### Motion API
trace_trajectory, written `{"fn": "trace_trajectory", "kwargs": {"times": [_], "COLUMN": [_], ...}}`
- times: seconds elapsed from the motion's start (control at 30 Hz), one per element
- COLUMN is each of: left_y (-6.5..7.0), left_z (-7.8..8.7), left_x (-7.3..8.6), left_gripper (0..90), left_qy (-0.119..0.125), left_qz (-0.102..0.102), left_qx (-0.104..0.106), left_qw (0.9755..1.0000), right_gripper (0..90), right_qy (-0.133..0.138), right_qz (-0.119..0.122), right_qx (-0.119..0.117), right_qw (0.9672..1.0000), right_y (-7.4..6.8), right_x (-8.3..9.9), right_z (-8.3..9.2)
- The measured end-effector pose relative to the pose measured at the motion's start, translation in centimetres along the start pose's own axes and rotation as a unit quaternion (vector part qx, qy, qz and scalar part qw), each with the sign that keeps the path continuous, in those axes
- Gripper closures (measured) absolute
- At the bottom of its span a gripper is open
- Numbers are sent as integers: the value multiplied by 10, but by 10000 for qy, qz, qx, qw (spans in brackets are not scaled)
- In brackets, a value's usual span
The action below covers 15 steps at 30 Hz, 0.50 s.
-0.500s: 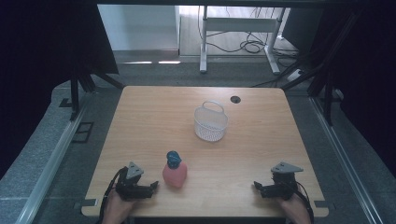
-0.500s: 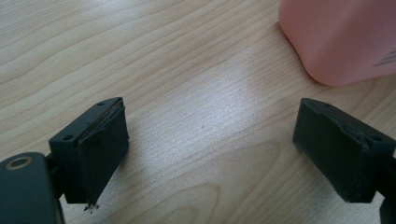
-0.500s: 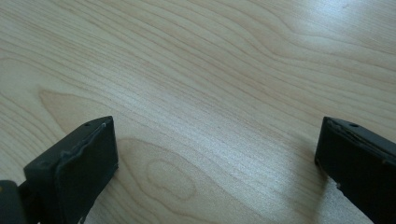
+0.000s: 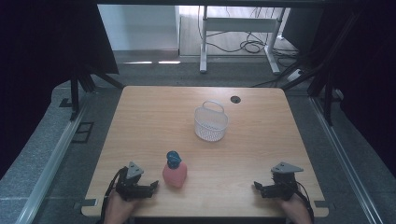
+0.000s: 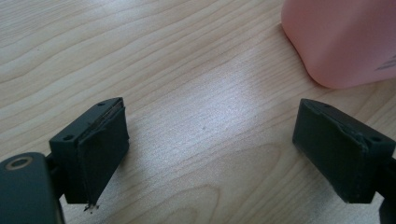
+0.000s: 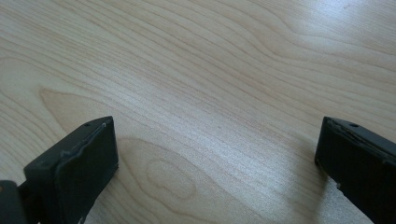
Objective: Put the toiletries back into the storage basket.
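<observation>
A pink bottle (image 4: 175, 173) with a blue cap (image 4: 173, 158) stands upright on a pale wooden table (image 4: 154, 121), near the front edge and left of centre. Its upright stance and open surroundings leave its sides free to be clasped.

Just to the bottle's left, the left gripper (image 4: 152, 186) rests low over the table, held in the person's left hand (image 4: 117, 210). Its jaws are spread wide with nothing between them, pointing across toward the bottle, close to it but not touching. In the left gripper view, the bottle's rounded pink base (image 5: 343, 44) sits just beyond one jaw, off to the side rather than between the two, so the gripper would likely need to shift sideways to straddle it.

Farther back, past the middle of the table, stands a white mesh basket (image 4: 211, 123) with a thin handle, well apart from the bottle; it looks like a likely place to put the bottle.

At the front right, well apart from both, the right gripper (image 4: 258, 187) lies low over bare wood, jaws wide and holding nothing, seemingly waiting out of the way.

A small dark round hole (image 4: 235, 99) marks the table's far edge.
</observation>
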State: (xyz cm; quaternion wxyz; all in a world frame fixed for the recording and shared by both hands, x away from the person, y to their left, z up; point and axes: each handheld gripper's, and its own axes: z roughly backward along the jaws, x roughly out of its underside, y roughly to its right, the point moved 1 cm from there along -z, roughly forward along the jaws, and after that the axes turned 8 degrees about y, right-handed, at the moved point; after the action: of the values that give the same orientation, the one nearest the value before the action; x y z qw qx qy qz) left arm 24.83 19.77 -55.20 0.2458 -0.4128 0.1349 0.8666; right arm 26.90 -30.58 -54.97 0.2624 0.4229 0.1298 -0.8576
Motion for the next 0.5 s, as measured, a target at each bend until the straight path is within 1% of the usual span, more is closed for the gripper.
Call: {"fn": "trace_trajectory", "kwargs": {"times": [0.23, 0.5], "left_y": [0, 1], "left_z": [0, 0], "left_x": [-1, -2], "left_gripper": [101, 105], "left_qy": [9, -52], "left_qz": [34, 44], "left_qx": [-15, -10], "left_qw": [10000, 10000], "right_gripper": [0, 0], "right_qy": [1, 1], "right_qz": [1, 2], "right_qx": [1, -1], "right_qw": [10000, 10000], "right_y": [0, 0], "right_x": [0, 0], "right_z": [0, 0]}}
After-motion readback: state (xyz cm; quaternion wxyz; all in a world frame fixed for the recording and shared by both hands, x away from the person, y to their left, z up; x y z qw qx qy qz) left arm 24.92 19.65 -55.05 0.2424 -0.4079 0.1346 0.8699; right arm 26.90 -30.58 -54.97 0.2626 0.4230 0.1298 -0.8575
